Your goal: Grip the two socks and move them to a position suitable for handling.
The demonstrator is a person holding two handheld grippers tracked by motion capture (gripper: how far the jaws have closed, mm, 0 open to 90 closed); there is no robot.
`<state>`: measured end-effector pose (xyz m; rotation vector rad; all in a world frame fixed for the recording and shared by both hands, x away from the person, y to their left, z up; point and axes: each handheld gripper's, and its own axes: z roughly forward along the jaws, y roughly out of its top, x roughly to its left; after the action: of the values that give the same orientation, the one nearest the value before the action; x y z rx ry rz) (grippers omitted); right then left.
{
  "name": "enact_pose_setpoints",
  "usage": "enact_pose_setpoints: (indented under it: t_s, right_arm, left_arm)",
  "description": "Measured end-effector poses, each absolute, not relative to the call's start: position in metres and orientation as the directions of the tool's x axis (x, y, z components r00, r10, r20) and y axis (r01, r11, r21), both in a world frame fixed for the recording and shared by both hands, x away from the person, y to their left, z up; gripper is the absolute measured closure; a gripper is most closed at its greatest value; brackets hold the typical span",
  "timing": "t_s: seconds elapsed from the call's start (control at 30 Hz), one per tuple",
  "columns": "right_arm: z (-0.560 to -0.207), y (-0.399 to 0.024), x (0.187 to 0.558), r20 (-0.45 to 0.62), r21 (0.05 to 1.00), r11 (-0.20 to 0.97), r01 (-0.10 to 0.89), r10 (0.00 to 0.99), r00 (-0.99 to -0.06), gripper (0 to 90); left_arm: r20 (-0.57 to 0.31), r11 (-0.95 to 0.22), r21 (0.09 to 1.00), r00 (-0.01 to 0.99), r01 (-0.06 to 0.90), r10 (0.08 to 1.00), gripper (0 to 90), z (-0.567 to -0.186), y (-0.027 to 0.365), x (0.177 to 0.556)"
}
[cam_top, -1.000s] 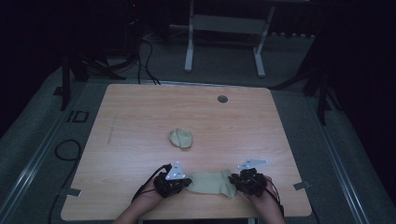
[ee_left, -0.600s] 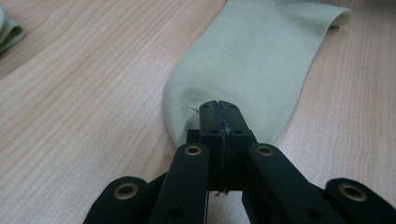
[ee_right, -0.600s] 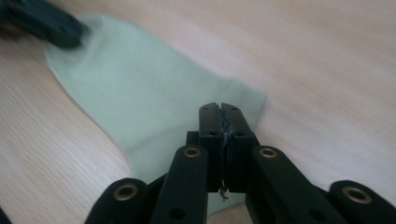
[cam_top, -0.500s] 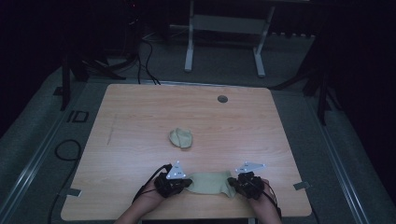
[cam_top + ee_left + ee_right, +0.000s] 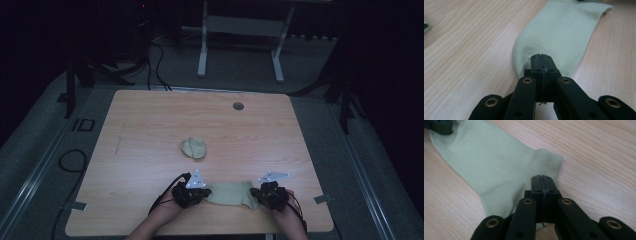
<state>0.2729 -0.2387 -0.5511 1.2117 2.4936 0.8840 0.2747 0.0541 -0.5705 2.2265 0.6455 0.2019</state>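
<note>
Your left tongs [image 5: 541,58] were pressed together on the rounded toe end of the pale green sock [image 5: 564,30], a small pucker of fabric gathered at their tips. Your right tongs [image 5: 541,180] were pinching the sock [image 5: 491,162] at its other end, just beside the ribbed cuff; their jaws had just been closing, with that fabric between them.

From the high view, your left tongs [image 5: 196,192] and right tongs [image 5: 265,194] sat at either end of the sock [image 5: 230,192], which lay flat on the bench [image 5: 150,130] close to its near edge, in front of you. The sock was thin, smooth knit, light sage in colour, with a finer mesh band at the cuff. Its long axis ran across the bench, parallel to the near edge, toe toward your left hand and cuff toward your right.

Compared with a second earlier, the sock lay in the same spot and both hands had barely shifted; the right tongs' closing was the only change.

Farther out, near the middle of the bench, a second sock [image 5: 194,147] sat crumpled in a small heap, well apart from the first.
</note>
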Motion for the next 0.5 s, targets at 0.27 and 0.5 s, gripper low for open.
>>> enact_pose_setpoints:
  t_s: [0.27, 0.5]
  right_arm:
    - [-0.5533, -0.2427, 0.2719, 0.085, 0.626, 0.442, 0.643, 0.781, -0.619, 88.5]
    - [-0.5446, -0.2395, 0.2696, 0.097, 0.632, 0.447, 0.633, 0.765, -0.637, 75.3]
  left_arm:
    - [-0.084, -0.536, 0.746, 0.854, 0.395, 0.513, 88.9, -0.5722, 0.0563, 0.2788]
    - [-0.097, -0.522, 0.759, 0.86, 0.39, 0.502, 55.9, -0.5647, 0.0603, 0.273]
